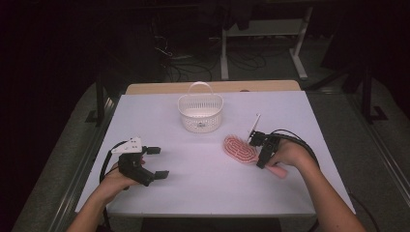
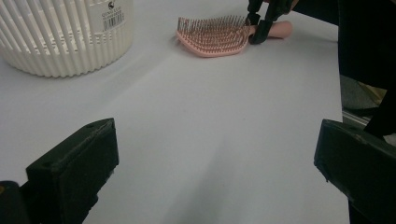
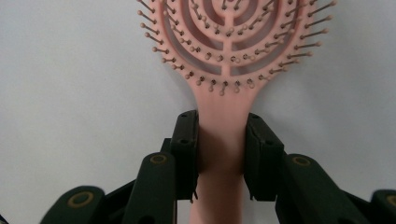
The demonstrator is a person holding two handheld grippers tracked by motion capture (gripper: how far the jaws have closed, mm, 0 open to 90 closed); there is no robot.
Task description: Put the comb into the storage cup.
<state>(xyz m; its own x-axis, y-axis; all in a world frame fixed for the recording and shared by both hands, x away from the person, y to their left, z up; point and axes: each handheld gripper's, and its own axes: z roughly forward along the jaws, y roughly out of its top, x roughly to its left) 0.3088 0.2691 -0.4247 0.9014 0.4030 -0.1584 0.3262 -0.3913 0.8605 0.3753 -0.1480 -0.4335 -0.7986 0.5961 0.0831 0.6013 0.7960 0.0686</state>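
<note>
A pink hairbrush (image 1: 240,149) lies bristles-up on the white table (image 1: 203,159), right of centre. My right gripper (image 1: 261,153) is shut on its handle, just behind the head; in the right gripper view the two black jaws clamp the pink handle (image 3: 221,144) from both sides. The brush (image 2: 212,36) and that gripper (image 2: 257,29) appear far off in the left gripper view. My left gripper (image 1: 157,162) rests at the table's front left, open, with bare table between its fingers (image 2: 74,163).
A white slatted plastic basket (image 1: 200,112) with a handle stands at the back centre of the table, seen close at the upper left in the left gripper view (image 2: 65,37). Table edges drop to a dark floor with cables and desk legs behind.
</note>
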